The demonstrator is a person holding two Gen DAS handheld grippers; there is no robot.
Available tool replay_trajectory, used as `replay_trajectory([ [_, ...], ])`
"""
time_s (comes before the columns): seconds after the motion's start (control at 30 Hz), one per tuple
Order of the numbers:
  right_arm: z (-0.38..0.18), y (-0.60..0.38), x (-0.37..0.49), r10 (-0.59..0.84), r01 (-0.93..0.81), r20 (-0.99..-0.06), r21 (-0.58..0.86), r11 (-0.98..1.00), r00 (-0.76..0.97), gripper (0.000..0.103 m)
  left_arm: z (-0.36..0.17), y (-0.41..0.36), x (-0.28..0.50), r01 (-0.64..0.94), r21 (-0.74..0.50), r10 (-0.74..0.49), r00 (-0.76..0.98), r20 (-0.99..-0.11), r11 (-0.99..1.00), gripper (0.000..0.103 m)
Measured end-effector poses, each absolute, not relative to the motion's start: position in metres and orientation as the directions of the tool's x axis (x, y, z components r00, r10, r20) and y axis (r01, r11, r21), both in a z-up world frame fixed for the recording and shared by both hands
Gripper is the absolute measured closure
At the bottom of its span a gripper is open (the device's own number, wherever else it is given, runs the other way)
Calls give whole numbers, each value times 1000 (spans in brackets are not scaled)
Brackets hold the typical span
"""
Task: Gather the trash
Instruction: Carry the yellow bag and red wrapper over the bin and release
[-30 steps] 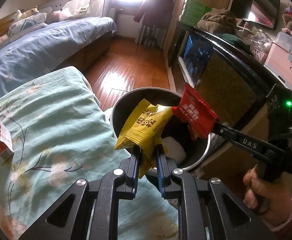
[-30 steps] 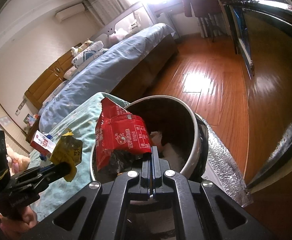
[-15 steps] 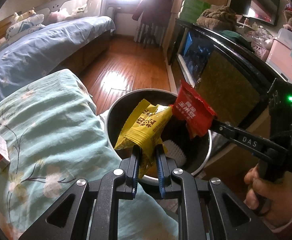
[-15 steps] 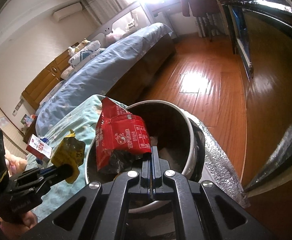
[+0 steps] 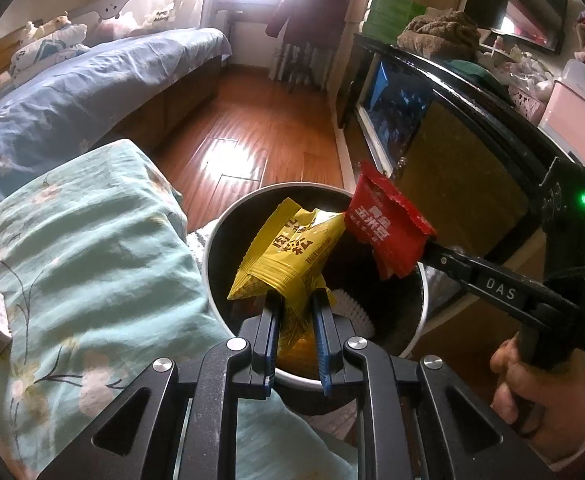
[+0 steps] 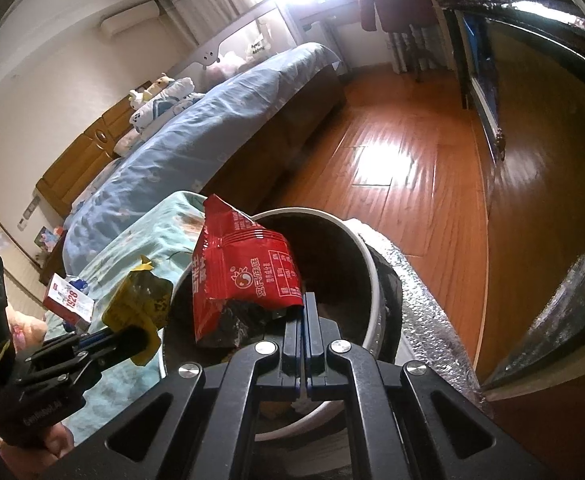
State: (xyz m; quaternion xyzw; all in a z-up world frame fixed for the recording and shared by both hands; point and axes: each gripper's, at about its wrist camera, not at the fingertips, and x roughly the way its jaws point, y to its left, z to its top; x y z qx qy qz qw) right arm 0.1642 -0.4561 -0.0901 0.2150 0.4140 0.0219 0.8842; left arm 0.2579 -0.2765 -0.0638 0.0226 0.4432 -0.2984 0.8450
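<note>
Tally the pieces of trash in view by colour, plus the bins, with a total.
Yellow wrappers: 1, the yellow wrapper in the left gripper.
Red wrappers: 1, the red wrapper in the right gripper.
Red-and-white cartons: 1, the small carton on the floral quilt.
Bins: 1, the round bin below both wrappers.
Total: 4.
</note>
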Motion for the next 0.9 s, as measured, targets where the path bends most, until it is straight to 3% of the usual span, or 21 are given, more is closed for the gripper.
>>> replay_trajectory([
  [0.27, -89, -456, 170, 207, 142, -737, 380, 914, 643, 98, -64, -284, 264, 534, -226, -485, 414, -770, 815, 86],
  [0.5, -88, -455, 171, 190, 149, -751, 360, 921, 632, 94, -61, -280, 262, 534, -223, -487, 424, -764, 815, 74],
  [0.6, -88, -454, 168, 188, 157, -752, 362, 919, 632, 77, -62, -274, 260, 523, -233, -488, 425, -763, 820, 67],
  [0.77, -81, -449, 158, 196, 142, -738, 368, 919, 646, 65, -59, -257, 248, 506, -253, -496, 432, -753, 825, 62],
  [0.87, -75, -444, 151, 209, 132, -720, 386, 913, 662, 43, -55, -243, 235, 485, -248, -487, 464, -740, 839, 56],
  [0.9, -74, -440, 149, 212, 129, -717, 389, 912, 664, 29, -54, -236, 230, 473, -244, -480, 480, -734, 847, 52],
])
